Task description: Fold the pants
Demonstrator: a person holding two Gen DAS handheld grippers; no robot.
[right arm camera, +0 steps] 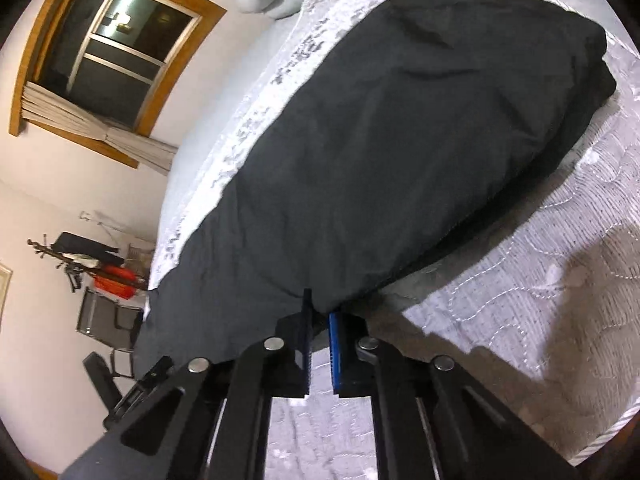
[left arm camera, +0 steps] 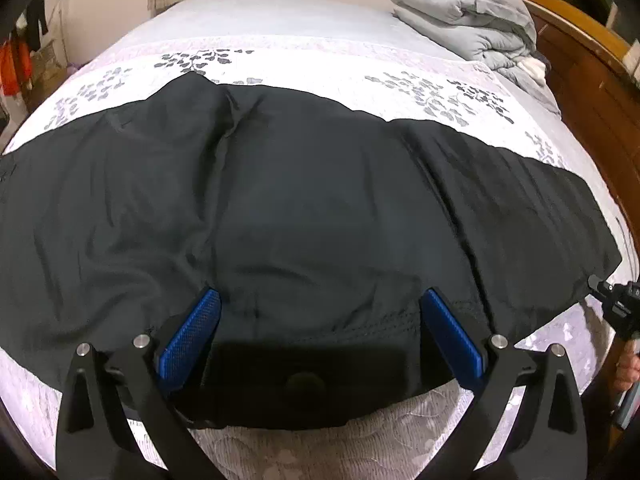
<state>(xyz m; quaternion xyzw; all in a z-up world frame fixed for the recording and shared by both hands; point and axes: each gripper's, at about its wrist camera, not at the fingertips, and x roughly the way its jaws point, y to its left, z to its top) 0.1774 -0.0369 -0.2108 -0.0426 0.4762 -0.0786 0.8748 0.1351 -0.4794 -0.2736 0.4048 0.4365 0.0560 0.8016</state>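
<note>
Left gripper (left arm camera: 320,316) hovers with its blue pads spread wide and nothing between them, low over the near edge of the black pants (left arm camera: 304,200), which lie across the bed (left arm camera: 280,20) in a long band that looks folded lengthwise, leg on leg. Further right, the right gripper (right arm camera: 319,316) has its jaws nearly together, pinching an edge of the pants at one end. By my judgement one fold is done, and the crosswise folds to shorten the band remain.

Right gripper (right arm camera: 320,316) fingers (right arm camera: 335,354) pinching black pants (right arm camera: 380,140) on bed (right arm camera: 540,280)
</note>
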